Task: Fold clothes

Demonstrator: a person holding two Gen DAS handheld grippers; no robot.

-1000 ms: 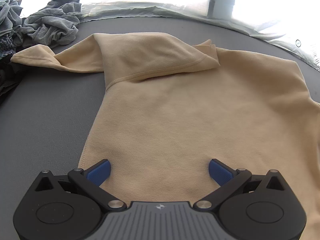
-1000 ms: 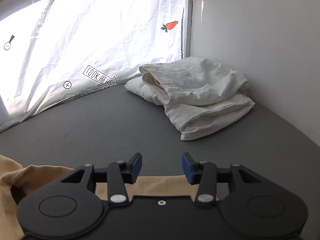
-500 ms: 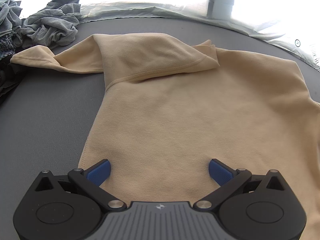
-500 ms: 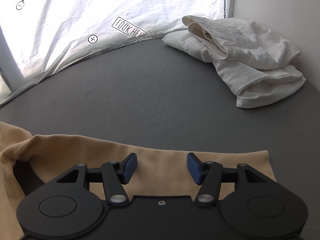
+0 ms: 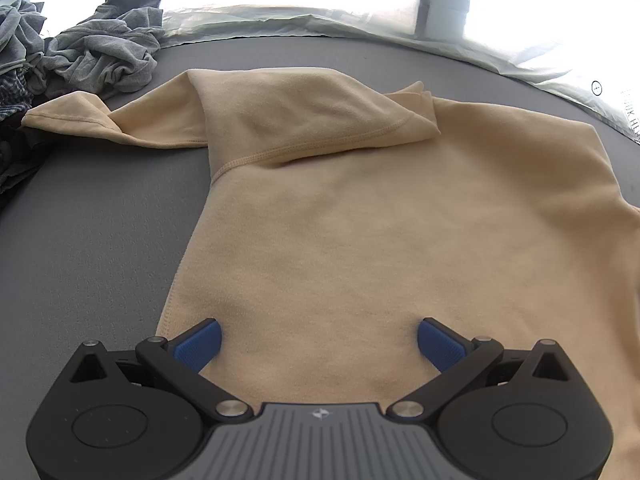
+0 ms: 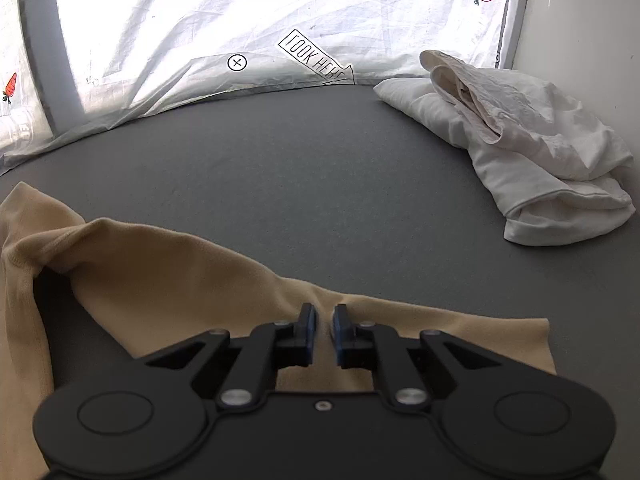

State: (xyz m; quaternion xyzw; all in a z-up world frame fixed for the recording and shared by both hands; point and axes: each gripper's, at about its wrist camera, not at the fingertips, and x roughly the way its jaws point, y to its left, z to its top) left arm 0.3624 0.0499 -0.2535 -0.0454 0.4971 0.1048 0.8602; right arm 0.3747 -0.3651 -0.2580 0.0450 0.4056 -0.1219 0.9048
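Your right gripper has just clenched on the shirt sleeve, left gripper gapes over the hem; fold barely started, grey pile ahead untouched.

Blown-out backlight through the far sheet, sharp focus, fisheye-curved dark corners.
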